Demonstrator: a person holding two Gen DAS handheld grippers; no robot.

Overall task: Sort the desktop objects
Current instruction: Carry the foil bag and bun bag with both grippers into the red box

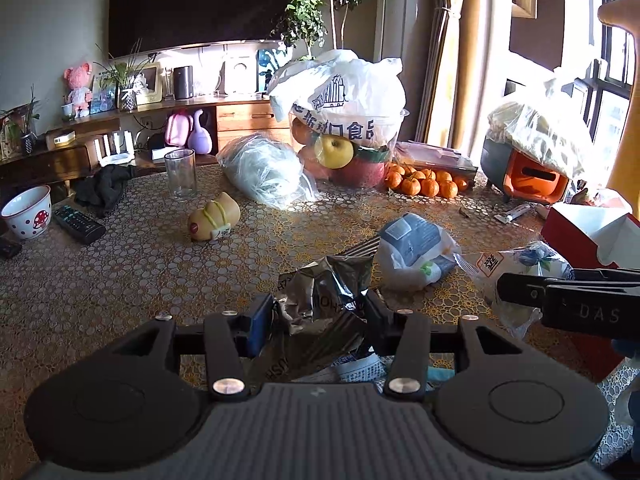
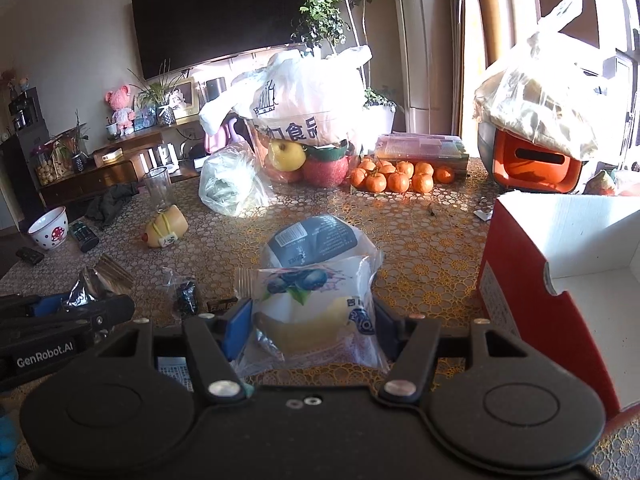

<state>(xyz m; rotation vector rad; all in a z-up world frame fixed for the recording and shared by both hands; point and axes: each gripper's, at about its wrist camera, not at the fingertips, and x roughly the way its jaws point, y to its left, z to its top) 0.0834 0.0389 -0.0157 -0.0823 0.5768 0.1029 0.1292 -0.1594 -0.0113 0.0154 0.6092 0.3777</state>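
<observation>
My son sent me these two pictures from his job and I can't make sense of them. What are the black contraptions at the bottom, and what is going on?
Each black contraption is a hand-held gripper with two fingers; a person carries one in each hand. A small wide-angle camera sits on each and looks along its fingers, so the pictures bend at the edges.

One picture comes from the left gripper. It is shut on a crumpled silver foil wrapper. The other comes from the right gripper, shut on a clear snack packet printed with blueberries.

Both look across a patterned table. On it lie another white and blue packet, tangerines, a covered fruit bowl, a drinking glass and an open red box.
</observation>
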